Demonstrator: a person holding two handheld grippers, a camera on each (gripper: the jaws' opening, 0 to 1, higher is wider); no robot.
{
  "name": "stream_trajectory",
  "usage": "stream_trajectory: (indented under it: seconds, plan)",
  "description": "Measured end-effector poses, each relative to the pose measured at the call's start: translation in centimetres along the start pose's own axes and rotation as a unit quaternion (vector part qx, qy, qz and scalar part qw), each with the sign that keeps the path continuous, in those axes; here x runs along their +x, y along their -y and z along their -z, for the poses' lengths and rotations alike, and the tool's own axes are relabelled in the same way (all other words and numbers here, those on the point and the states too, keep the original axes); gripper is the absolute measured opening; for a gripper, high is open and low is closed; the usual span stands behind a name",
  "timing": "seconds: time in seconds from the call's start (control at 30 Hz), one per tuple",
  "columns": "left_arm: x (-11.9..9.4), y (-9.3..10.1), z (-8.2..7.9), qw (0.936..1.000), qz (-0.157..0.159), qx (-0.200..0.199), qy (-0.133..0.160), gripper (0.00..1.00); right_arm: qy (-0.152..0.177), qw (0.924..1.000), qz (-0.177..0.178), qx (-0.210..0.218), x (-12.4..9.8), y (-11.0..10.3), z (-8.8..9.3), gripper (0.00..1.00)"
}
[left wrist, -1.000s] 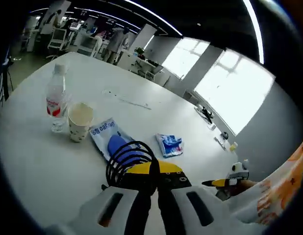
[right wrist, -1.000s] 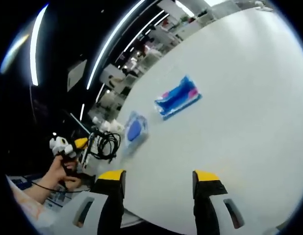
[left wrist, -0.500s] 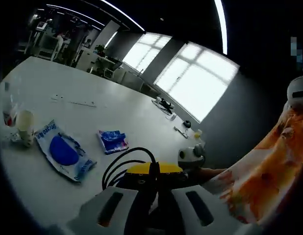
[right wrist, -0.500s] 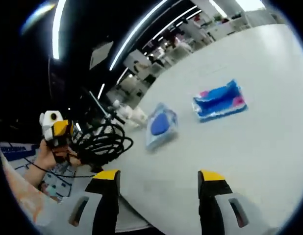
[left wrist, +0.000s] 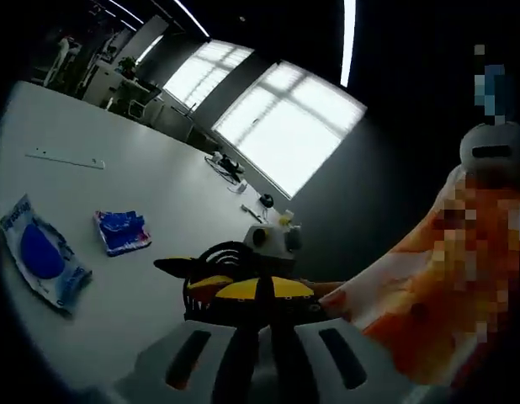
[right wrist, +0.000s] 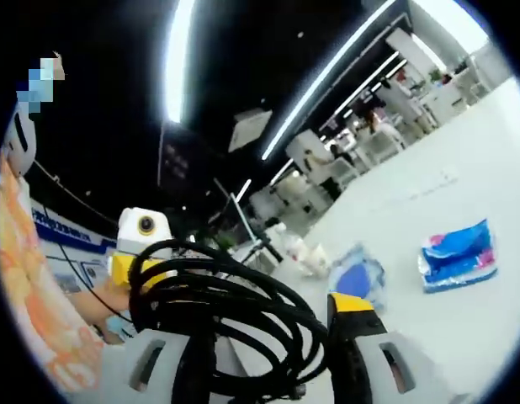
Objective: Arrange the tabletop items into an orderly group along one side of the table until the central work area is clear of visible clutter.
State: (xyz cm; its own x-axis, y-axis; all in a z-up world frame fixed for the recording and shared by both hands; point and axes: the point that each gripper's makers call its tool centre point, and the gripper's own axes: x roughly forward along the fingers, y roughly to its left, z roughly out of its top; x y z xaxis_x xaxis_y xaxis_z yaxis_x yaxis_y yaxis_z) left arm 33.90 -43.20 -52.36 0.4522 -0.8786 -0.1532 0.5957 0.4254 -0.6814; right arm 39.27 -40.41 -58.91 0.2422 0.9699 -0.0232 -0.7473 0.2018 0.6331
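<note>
A: Left gripper [left wrist: 264, 290]?
B: Jaws pinched together on the black cable coil [left wrist: 220, 259]; loops stick up just past the yellow tips, over the table's near edge.
A: Right gripper [right wrist: 268, 313]?
B: Jaws spread, nothing clamped. The coil hangs right in front of its camera and covers one jaw tip.
A: Differences between views?
B: Left gripper view has windows, a thin strip [left wrist: 65, 158] far out on the white table [left wrist: 159, 194], and an orange sleeve [left wrist: 428, 286]. Right gripper view has ceiling light bars, people in the background, and two small pale items [right wrist: 298, 250] near the packets, too small to tell.
A: Containers?
B: Clear packet [left wrist: 37, 257] with a blue round shape inside; near it a blue pack [left wrist: 121, 231], contents can't tell. Both lie flat, apart.
</note>
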Motion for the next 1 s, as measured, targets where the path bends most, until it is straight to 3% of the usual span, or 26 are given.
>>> stream_trajectory:
  seconds: [0.07, 0.17, 0.23, 0.27, 0.3, 0.37, 0.4, 0.47, 0.5, 0.53, 0.63, 0.7, 0.8, 0.83, 0.9, 0.93, 1.0]
  plan:
    - [0.2, 0.3, 0.4, 0.9997, 0.002, 0.023, -0.007, 0.0, -0.014, 0.9999, 0.001, 0.0, -0.2, 0.1, 0.5, 0.23]
    - [0.3, -1.1, 0.0, 0.9972, -0.04, 0.062, 0.014, 0.0, -0.058, 0.9966, 0.055, -0.022, -0.8, 1.9, 1.8, 0.1]
    - [0.0, -2.0, 1.1, 0.9934, -0.066, 0.093, -0.012, 0.06, -0.065, 0.9945, 0.082, -0.006, -1.1, 2.7, 1.7, 0.03]
    - [-0.1, -2.5, 1.2, 0.991, -0.081, 0.106, -0.012, 0.12, -0.049, 0.9951, 0.083, 0.023, -1.1, 2.6, 1.1, 0.03]
    - [-0.1, -2.9, 1.1, 0.99, -0.1, 0.1, 0.002, 0.27, -0.026, 0.9961, 0.078, 0.032, -1.1, 2.4, 0.0, 0.04]
    - [-0.1, -3.3, 0.7, 0.9888, -0.117, 0.089, 0.027, 0.49, -0.031, 0.9953, 0.086, 0.032, -1.4, 2.4, -0.7, 0.03]
    - [-0.1, -3.3, 0.9, 0.9895, -0.114, 0.085, 0.023, 0.59, -0.037, 0.9925, 0.104, 0.051, -1.5, 2.7, -0.7, 0.02]
    - [0.5, -3.4, 2.6, 0.9894, -0.114, 0.086, -0.025, 0.64, -0.037, 0.9852, 0.127, 0.109, -1.5, 3.1, -1.0, 0.01]
    - [0.9, -3.3, 3.4, 0.988, -0.112, 0.096, -0.045, 0.62, -0.035, 0.9833, 0.137, 0.114, -1.5, 3.3, -1.1, 0.0]
    - [1.2, -3.3, 3.5, 0.9875, -0.113, 0.099, -0.047, 0.6, -0.037, 0.9819, 0.145, 0.117, -1.4, 3.5, -1.2, 0.0]
    - [2.3, -3.3, 2.4, 0.9917, -0.115, 0.057, -0.002, 0.46, -0.068, 0.982, 0.16, 0.075, -1.2, 3.7, -1.0, 0.0]
    - [2.6, -3.6, 1.5, 0.9927, -0.115, 0.027, 0.027, 0.3, -0.09, 0.9827, 0.157, 0.041, -0.9, 3.2, -0.8, 0.0]
    - [2.4, -4.4, 1.0, 0.9902, -0.129, 0.04, 0.034, 0.07, -0.093, 0.984, 0.142, 0.055, -0.5, 2.2, -0.3, 0.0]
    - [2.2, -4.3, 1.0, 0.991, -0.122, 0.041, 0.034, 0.07, -0.084, 0.9827, 0.148, 0.073, -0.6, 2.2, -0.3, 0.0]
    - [1.7, -4.7, 0.1, 0.9908, -0.12, 0.007, 0.062, 0.05, -0.064, 0.9842, 0.123, 0.11, -0.6, 1.7, -0.7, 0.0]
    - [1.4, -4.9, -0.6, 0.9896, -0.117, -0.014, 0.083, 0.05, -0.045, 0.9869, 0.114, 0.105, -0.7, 1.6, -1.2, 0.01]
    - [1.2, -4.8, -0.8, 0.9897, -0.101, -0.034, 0.095, 0.05, -0.025, 0.9907, 0.095, 0.094, -0.7, 1.1, -1.9, 0.01]
